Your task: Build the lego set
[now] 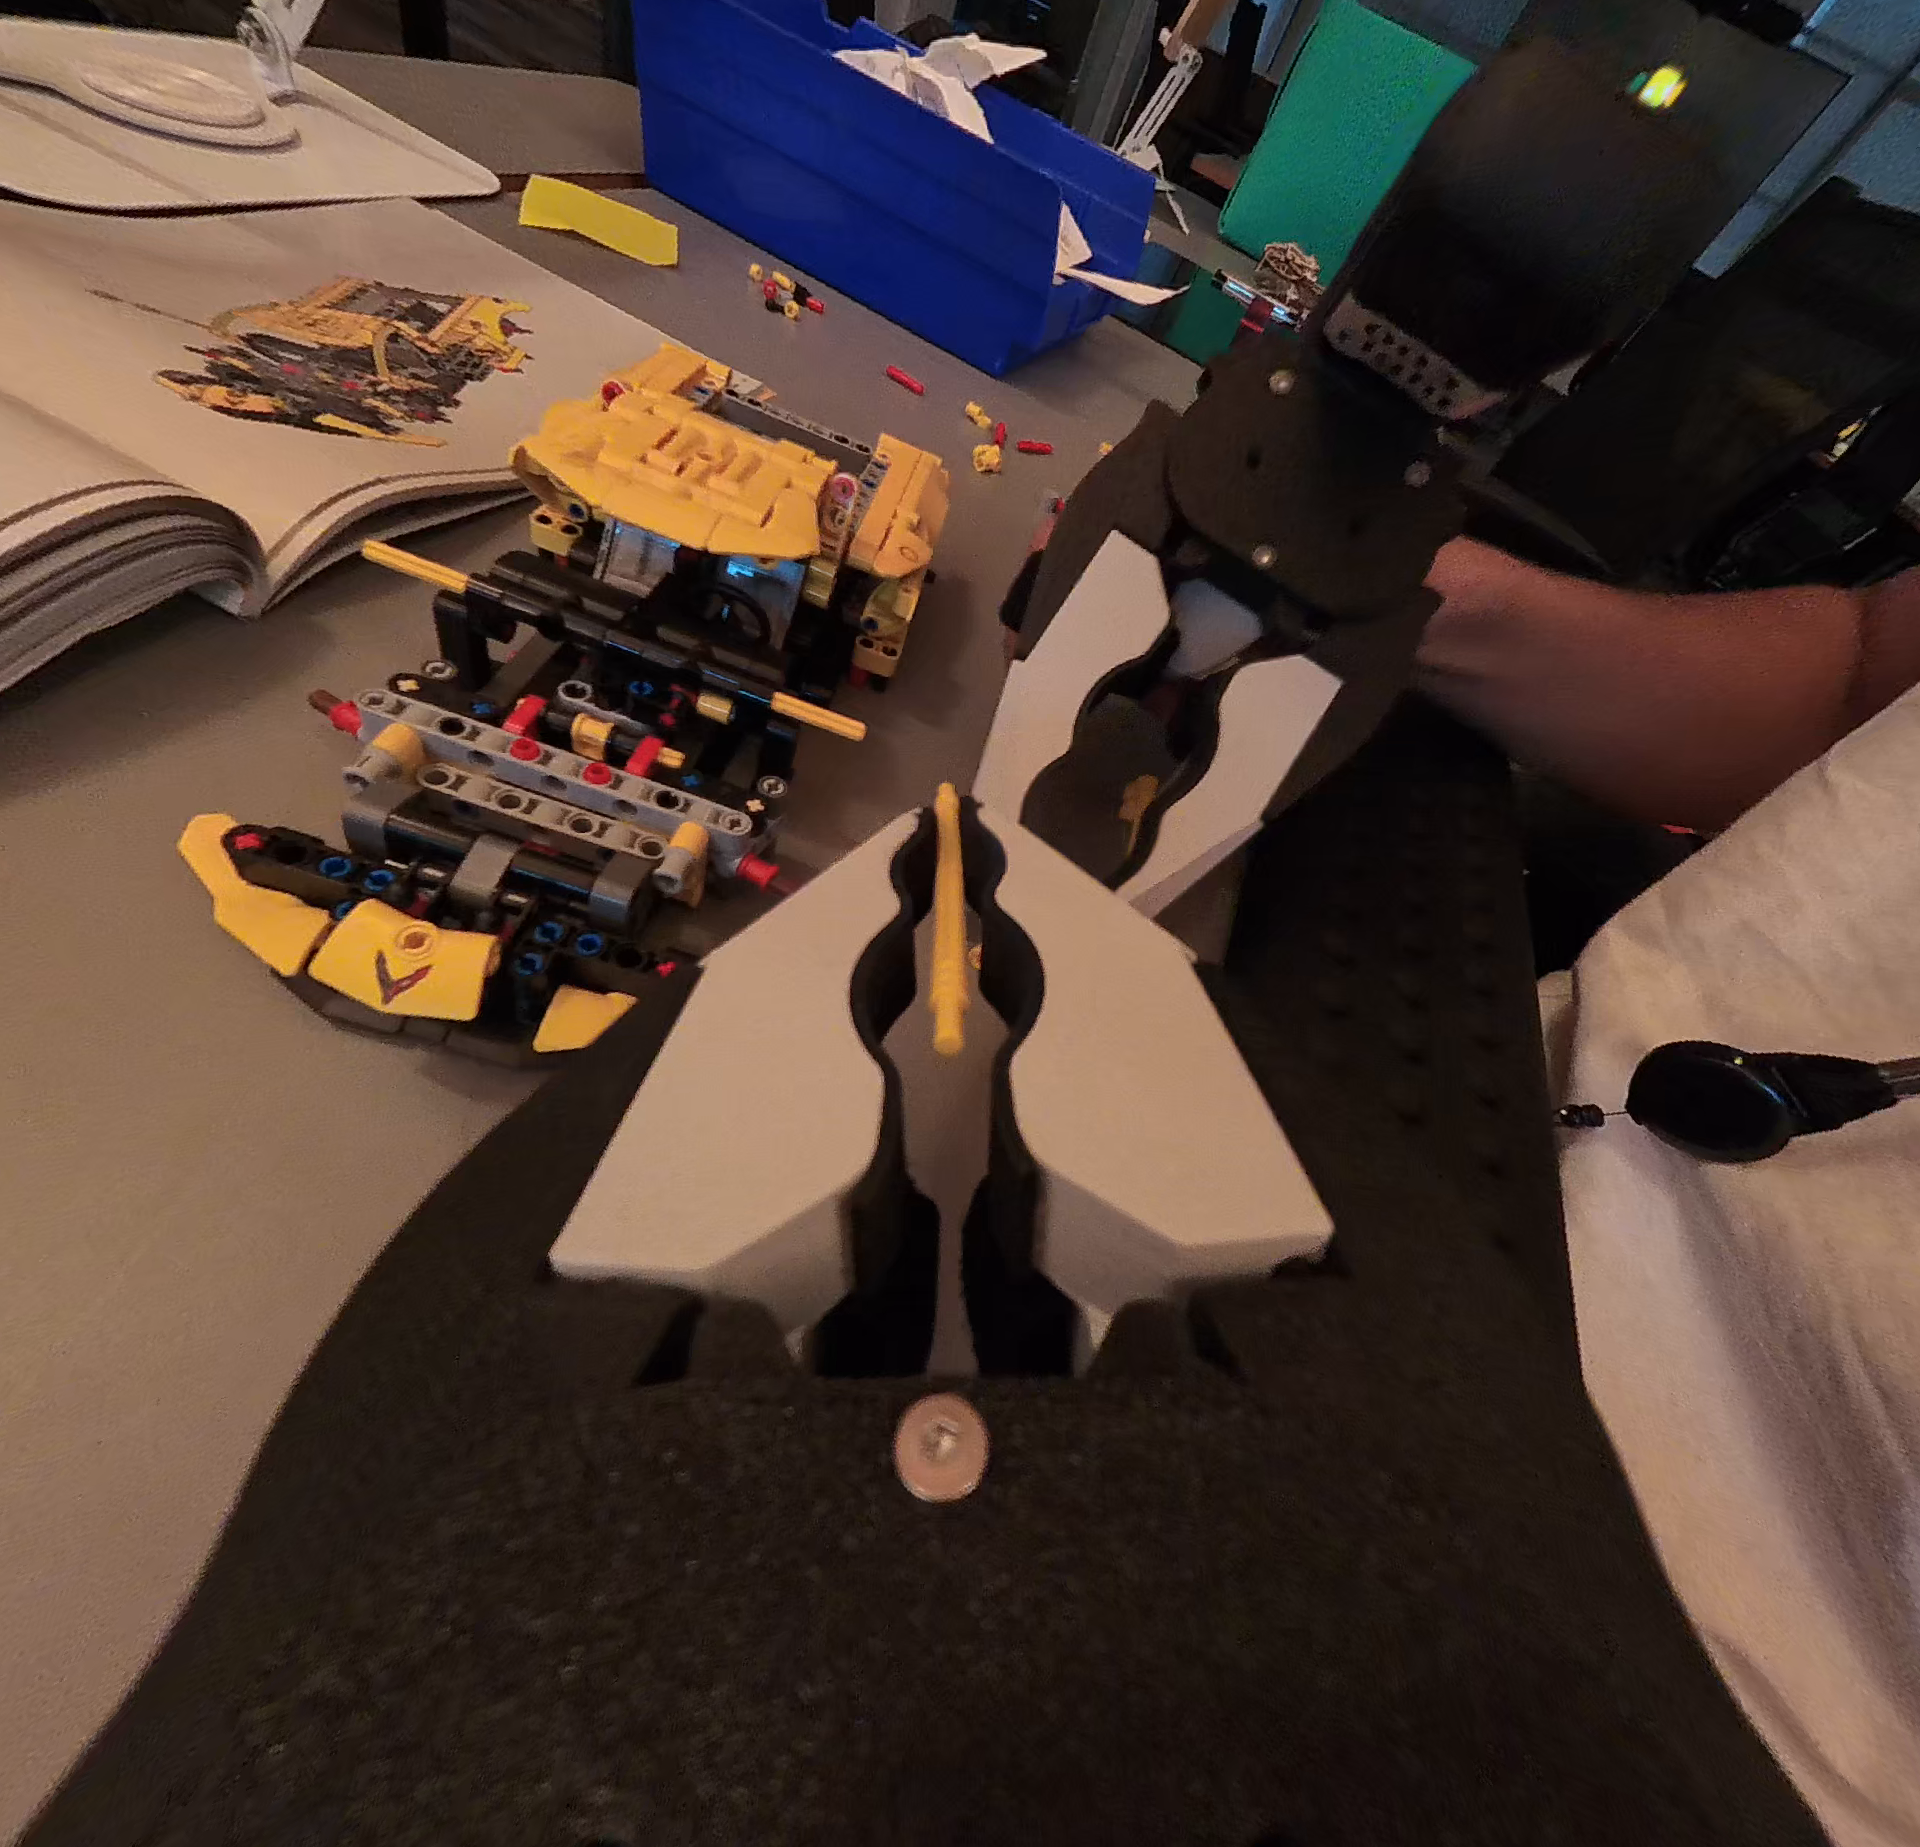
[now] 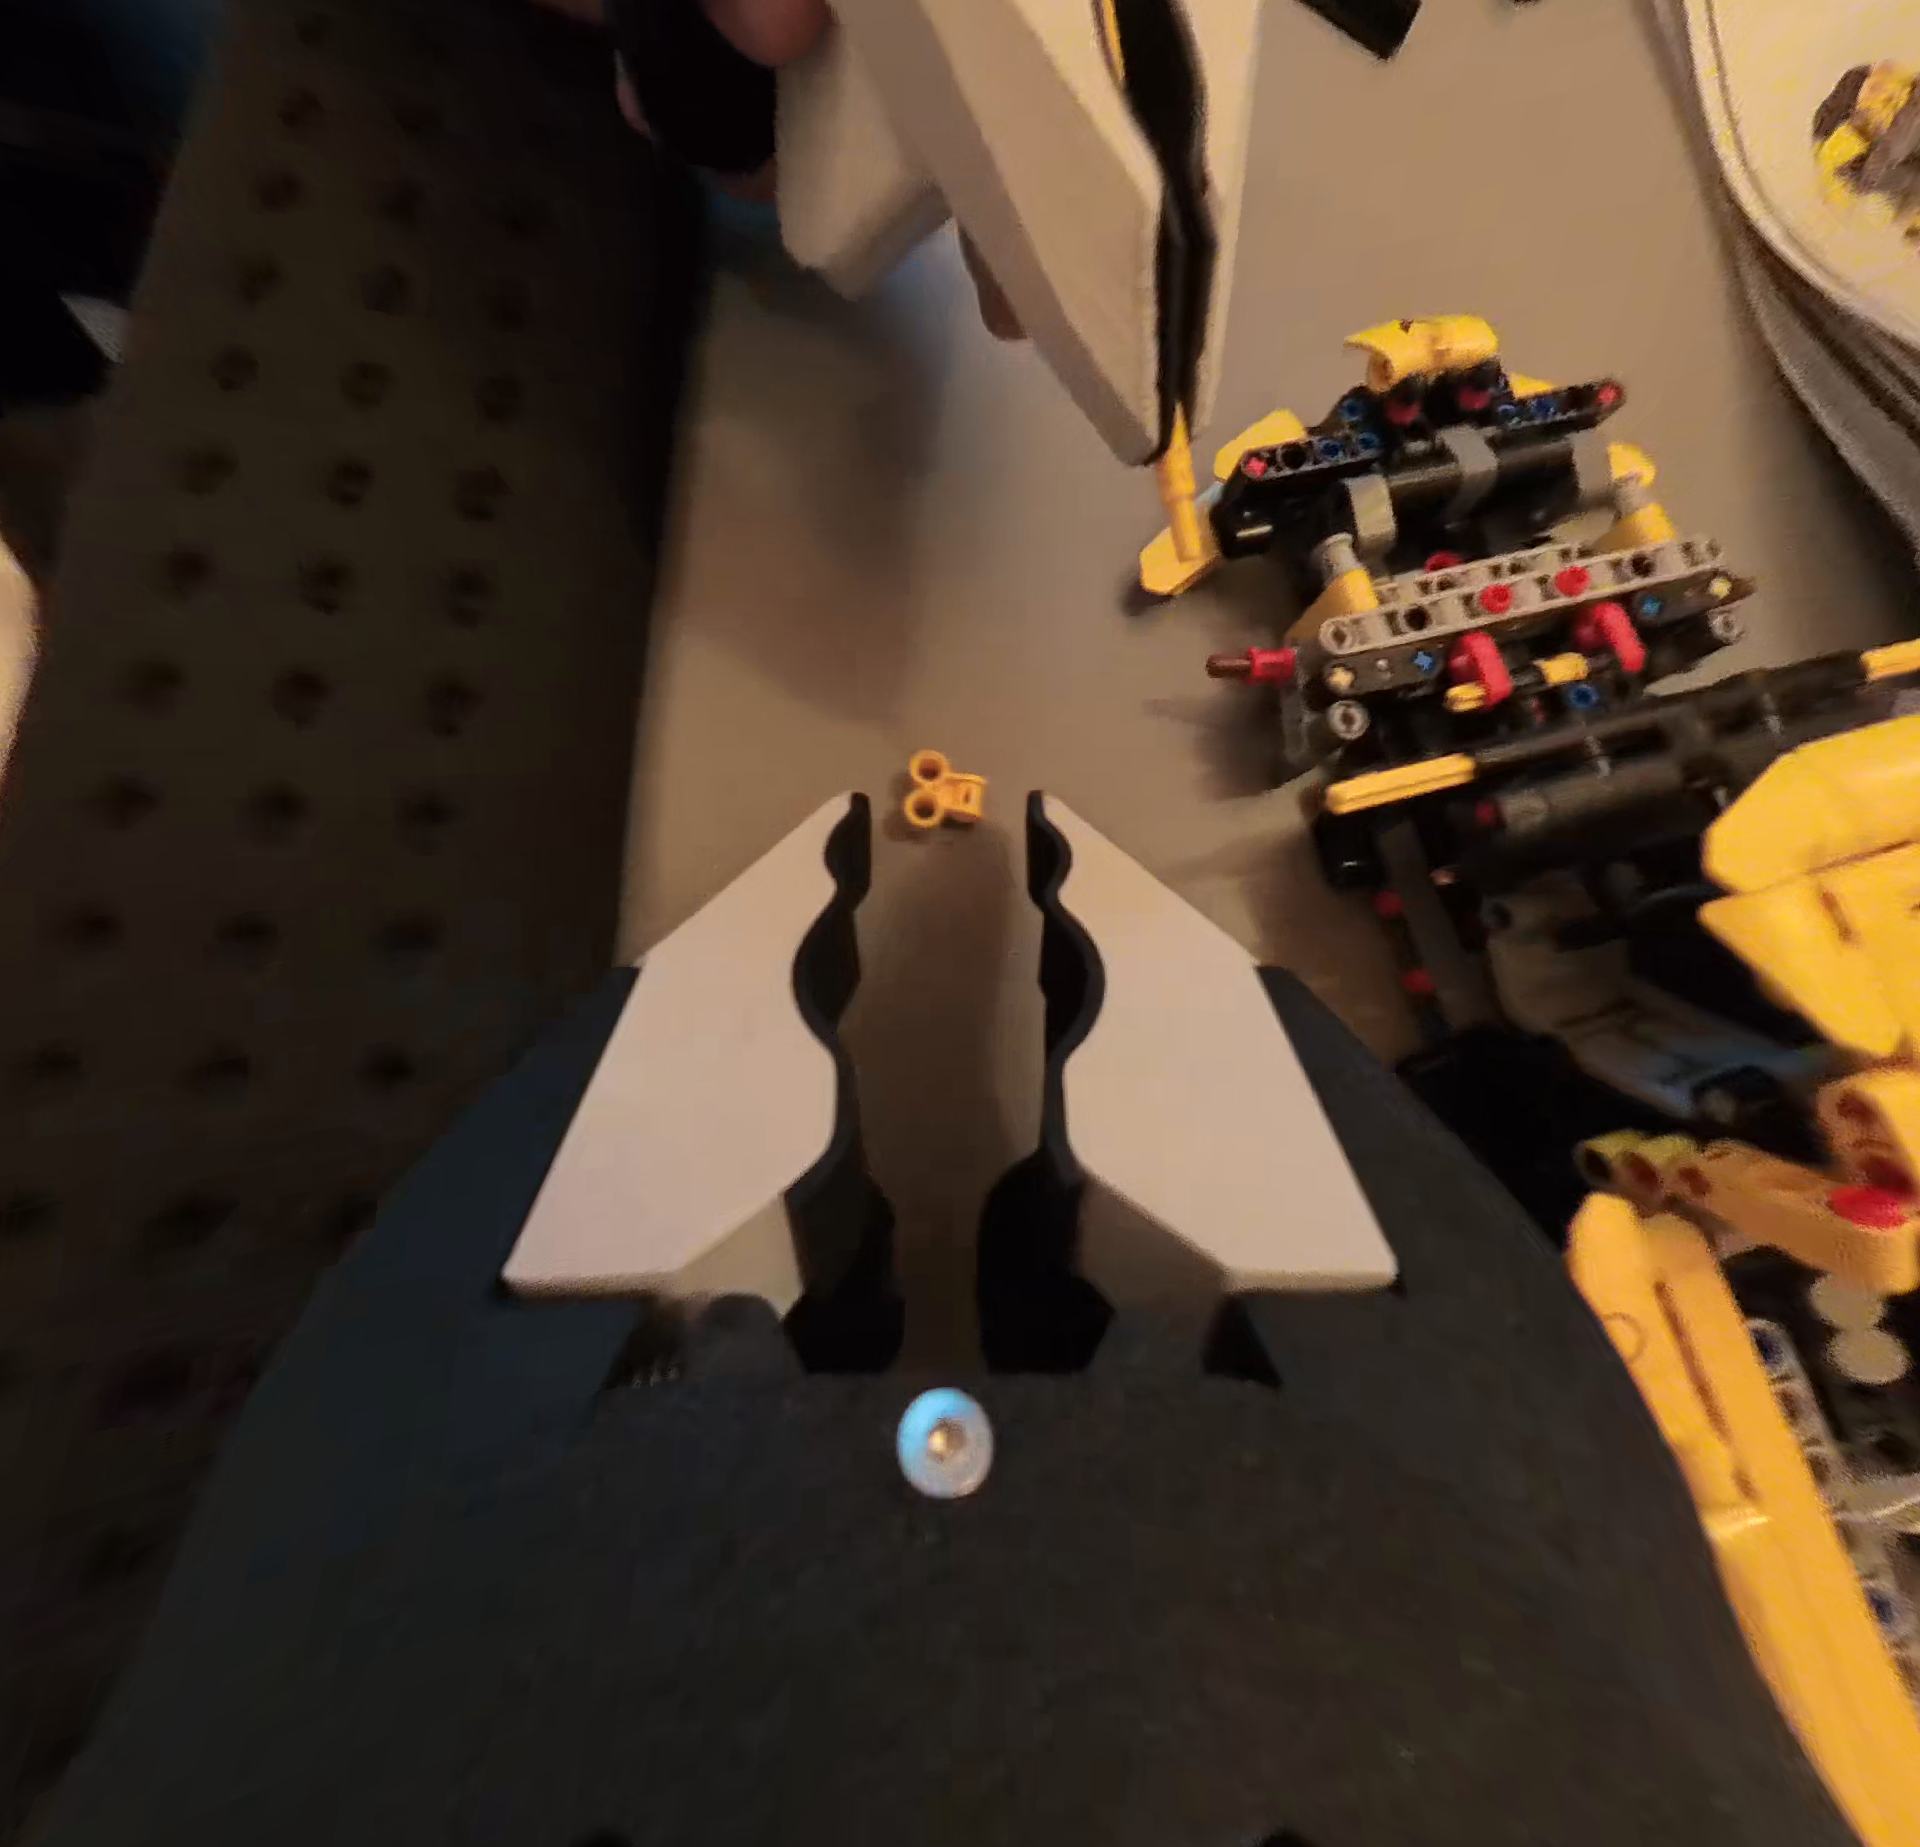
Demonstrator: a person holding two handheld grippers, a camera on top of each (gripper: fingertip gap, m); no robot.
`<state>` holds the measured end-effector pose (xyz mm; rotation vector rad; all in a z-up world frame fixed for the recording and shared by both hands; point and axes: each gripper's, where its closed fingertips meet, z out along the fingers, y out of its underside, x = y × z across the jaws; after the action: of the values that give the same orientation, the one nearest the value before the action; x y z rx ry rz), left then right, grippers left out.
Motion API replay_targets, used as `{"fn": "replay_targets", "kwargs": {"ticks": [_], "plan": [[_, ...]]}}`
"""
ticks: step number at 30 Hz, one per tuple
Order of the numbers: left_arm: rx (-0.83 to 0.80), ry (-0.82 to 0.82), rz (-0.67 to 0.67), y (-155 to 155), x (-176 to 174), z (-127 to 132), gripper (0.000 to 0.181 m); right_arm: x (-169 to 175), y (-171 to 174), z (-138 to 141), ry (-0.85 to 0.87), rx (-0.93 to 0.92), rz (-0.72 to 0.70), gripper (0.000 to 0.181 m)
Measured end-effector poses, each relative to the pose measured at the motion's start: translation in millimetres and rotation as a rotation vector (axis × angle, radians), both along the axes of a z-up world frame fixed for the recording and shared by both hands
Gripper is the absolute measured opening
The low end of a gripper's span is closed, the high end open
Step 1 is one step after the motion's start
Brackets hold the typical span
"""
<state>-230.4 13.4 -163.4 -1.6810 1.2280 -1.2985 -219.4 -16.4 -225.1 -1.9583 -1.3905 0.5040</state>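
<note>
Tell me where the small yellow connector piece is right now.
In the right wrist view, the small yellow connector lies loose on the grey table, just beyond the open right tool tips, left of the car model.

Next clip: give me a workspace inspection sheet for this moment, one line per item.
Surface: grey table.
Job's things: part-built yellow and black lego car; open instruction book; small yellow connector lying ahead of the right gripper.
Clutter: loose red and yellow pins; blue bin holding crumpled paper.
Grippers: left gripper shut on yellow axle; right gripper open, empty.
Cables: nothing seen.
Surroundings: green board, dark perforated mat.
</note>
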Motion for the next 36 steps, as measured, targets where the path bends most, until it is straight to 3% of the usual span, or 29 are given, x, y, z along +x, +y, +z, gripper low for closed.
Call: {"fn": "replay_targets", "kwargs": {"ticks": [6,11,14,18,24,36], "plan": [[-0.038,-0.02,-0.012,0,-1,2,0.003,-6,1,-8,0.012,-0.059,0.043,0.024],[-0.113,-0.021,-0.039,0,1,0,0.004,-2,8,-7,-0.052,0.028,0.053,0.015],[-0.163,-0.029,-0.053,0,4,-1,0.004,7,25,23,-0.032,0.29,0.046,0.014],[-0.204,-0.101,-0.051,-2,10,11,0.004,15,35,53,0.112,0.416,-0.008,0.013],[-0.179,-0.099,-0.025,0,13,11,0.004,6,30,60,0.198,0.419,0.024,0.014],[-0.199,-0.108,-0.019,4,9,11,0.003,5,33,56,0.179,0.391,0.008,0.014]]}}
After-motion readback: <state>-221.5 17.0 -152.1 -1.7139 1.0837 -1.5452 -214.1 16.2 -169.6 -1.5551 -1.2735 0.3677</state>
